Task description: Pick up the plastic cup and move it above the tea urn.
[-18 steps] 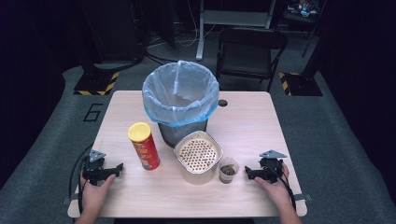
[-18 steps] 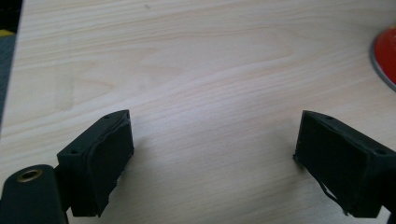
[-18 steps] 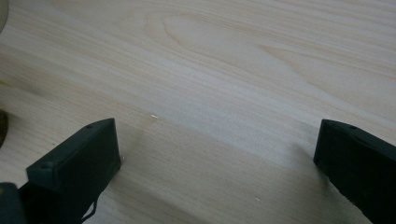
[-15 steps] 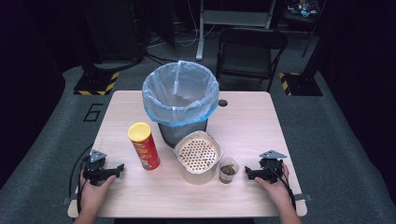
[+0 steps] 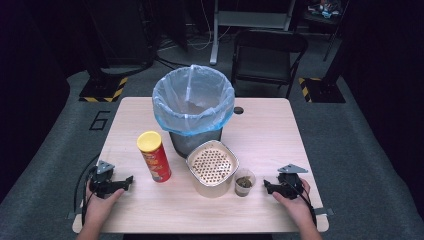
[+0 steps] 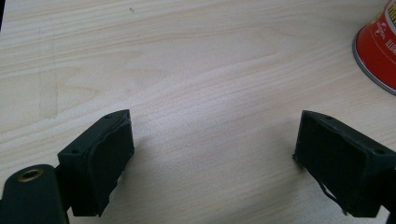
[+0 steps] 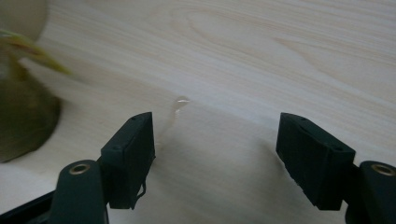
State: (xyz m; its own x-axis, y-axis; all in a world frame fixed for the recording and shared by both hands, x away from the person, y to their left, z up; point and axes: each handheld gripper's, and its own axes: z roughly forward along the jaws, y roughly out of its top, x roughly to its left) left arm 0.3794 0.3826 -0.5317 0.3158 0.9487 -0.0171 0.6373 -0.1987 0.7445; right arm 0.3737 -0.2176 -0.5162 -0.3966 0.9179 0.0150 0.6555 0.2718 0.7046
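Observation:
My left gripper [image 5: 129,180] lies low over the table's front left in a person's hand, jaws open and pointing right at a red chips can [image 5: 154,156] with a yellow lid. In the left gripper view the open gripper [image 6: 215,122] has bare wood between its pads, and the can's base [image 6: 377,51] shows at the upper right. My right gripper [image 5: 267,186] rests at the front right, open, pointing left at a small clear cup [image 5: 244,183] of greenish bits. The right gripper view shows that gripper [image 7: 215,122] with nothing between its jaws and the cup [image 7: 23,126] blurred at far left.
A dark bin lined with a pale blue bag [image 5: 193,102] stands mid-table. In front of it sits a beige tub with a perforated top [image 5: 212,165]. A cable hole [image 5: 238,110] lies right of the bin. A folding chair [image 5: 270,55] stands behind the table [image 5: 270,140].

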